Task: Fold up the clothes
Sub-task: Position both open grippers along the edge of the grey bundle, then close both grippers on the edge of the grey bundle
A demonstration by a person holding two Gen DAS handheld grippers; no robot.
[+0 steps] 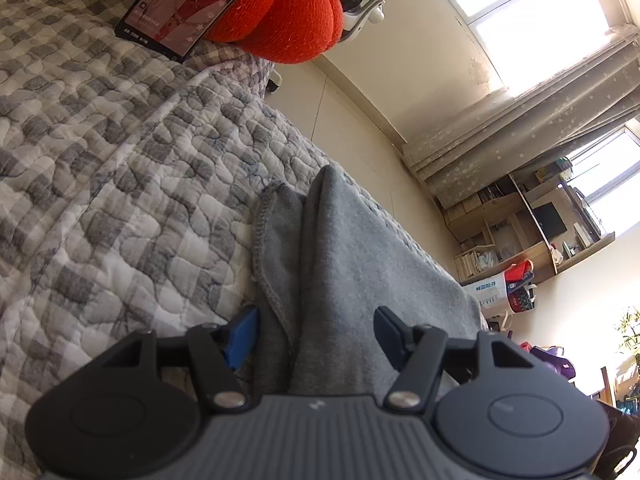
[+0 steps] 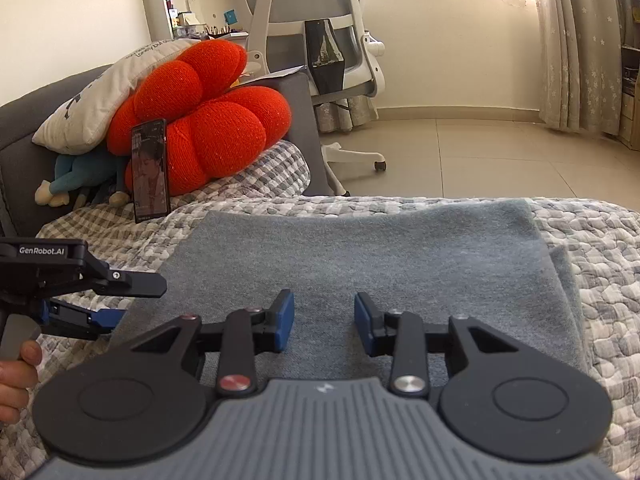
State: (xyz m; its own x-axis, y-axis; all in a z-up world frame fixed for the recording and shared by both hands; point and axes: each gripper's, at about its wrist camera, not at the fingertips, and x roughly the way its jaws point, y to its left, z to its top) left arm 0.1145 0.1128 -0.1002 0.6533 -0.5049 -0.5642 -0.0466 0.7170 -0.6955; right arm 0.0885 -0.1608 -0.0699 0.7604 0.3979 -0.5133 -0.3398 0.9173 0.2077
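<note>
Both hand-held grippers stand open. Left hand-held gripper [image 1: 316, 336] straddles the grey garment [image 2: 360, 256] edge; right hand-held gripper [image 2: 324, 320] hovers above it. Pinch both layers together.

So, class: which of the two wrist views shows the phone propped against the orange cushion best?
The right wrist view: the phone stands upright and whole, screen facing the camera, leaning on the orange cushion. The left wrist view catches the phone only at the top edge, tilted, distorted and partly cut off.
</note>
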